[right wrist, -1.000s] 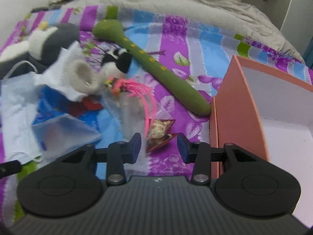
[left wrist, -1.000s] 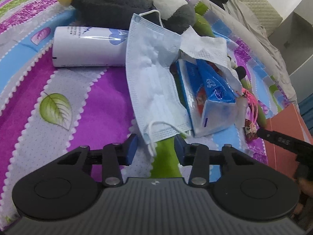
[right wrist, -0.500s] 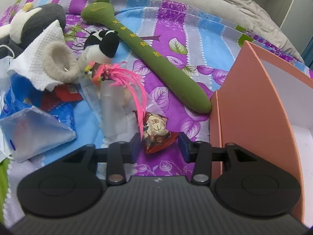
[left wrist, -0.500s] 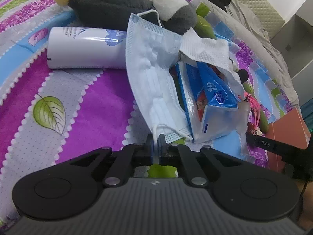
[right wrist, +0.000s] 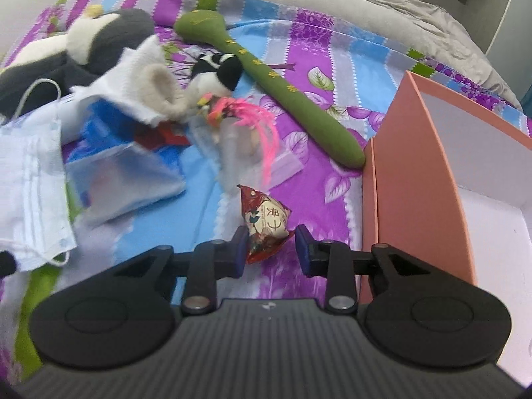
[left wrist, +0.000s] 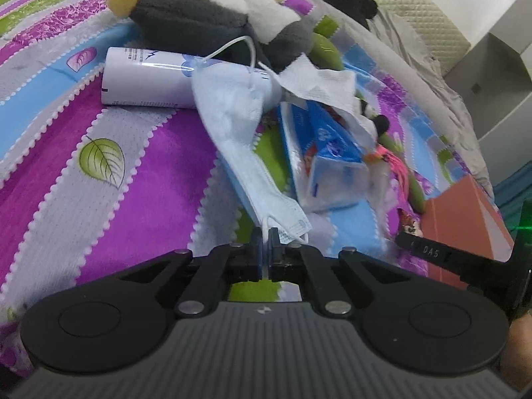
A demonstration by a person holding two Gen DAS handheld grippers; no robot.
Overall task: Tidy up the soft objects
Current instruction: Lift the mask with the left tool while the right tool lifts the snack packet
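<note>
My left gripper (left wrist: 265,249) is shut on the near ear loop of a pale blue face mask (left wrist: 232,113), which hangs stretched and lifted from the bedspread. The mask also shows at the left of the right wrist view (right wrist: 30,173). My right gripper (right wrist: 271,249) is open, its fingers either side of a small red and cream snack packet (right wrist: 266,224). A grey and white plush penguin (left wrist: 199,13), a white tissue (left wrist: 319,83), a blue tissue pack (left wrist: 329,166), a small black and white plush (right wrist: 216,73), a pink feather toy (right wrist: 252,116) and a long green plush (right wrist: 282,86) lie around.
An open orange box (right wrist: 415,179) with a white inside stands at the right. A white cylindrical bottle (left wrist: 143,81) lies by the penguin. The purple, blue and green bedspread (left wrist: 99,173) covers the surface. A grey blanket (right wrist: 365,6) lies behind.
My left gripper closed on the mask's ear loop and pulled the mask up and taut. My right gripper moved forward so the snack packet sits between its open fingers.
</note>
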